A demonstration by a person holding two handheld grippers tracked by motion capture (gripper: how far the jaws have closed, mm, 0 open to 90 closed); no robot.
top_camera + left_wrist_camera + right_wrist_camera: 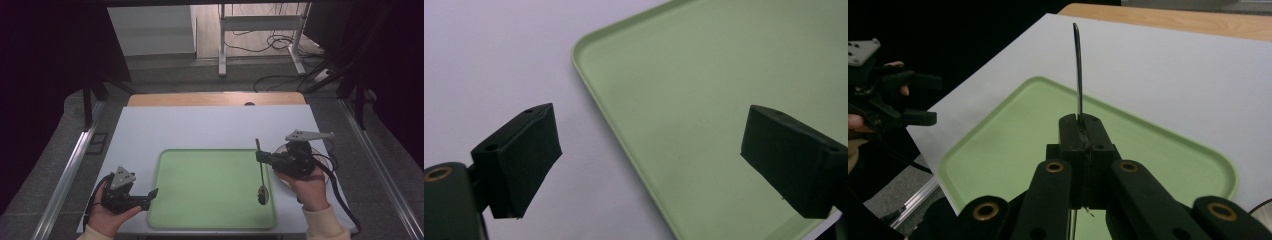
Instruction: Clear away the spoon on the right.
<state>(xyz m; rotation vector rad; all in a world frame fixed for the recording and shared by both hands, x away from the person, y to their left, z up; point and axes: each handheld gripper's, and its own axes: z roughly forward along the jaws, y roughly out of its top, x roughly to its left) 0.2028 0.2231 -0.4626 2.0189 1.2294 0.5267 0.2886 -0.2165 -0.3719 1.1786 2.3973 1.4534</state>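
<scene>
Right gripper (259,157): its two black jaws are pressed together on the handle of a slim dark metal spoon (261,176). In the right gripper view the spoon (1078,70) is pinched part-way along its handle, between the pads; the free end of the handle rises straight up beyond the fingertips (1096,129), and the rest drops out of sight below them.

High view: the spoon hangs from the jaws over the right-hand part of a pale green rectangular plastic tray (165,210) with rounded corners. The bowl end lies toward the person, low near the tray floor close to its right rim. Cannot tell whether the bowl touches the tray. The handle tip points away from the person, past the tray's far edge.

The tray sits on a white sheet covering the table (200,125); a strip of light wooden tabletop (215,99) shows at the far edge.

Left gripper (150,196): held in the person's left hand (107,217) just beside the tray's near left corner, jaws standing wide apart with nothing between them. In the left gripper view one finger (521,155) is over the white sheet, the other over the green tray (704,100), with the tray's rim running between them.

The two grippers are well apart, on opposite sides of the tray.
</scene>
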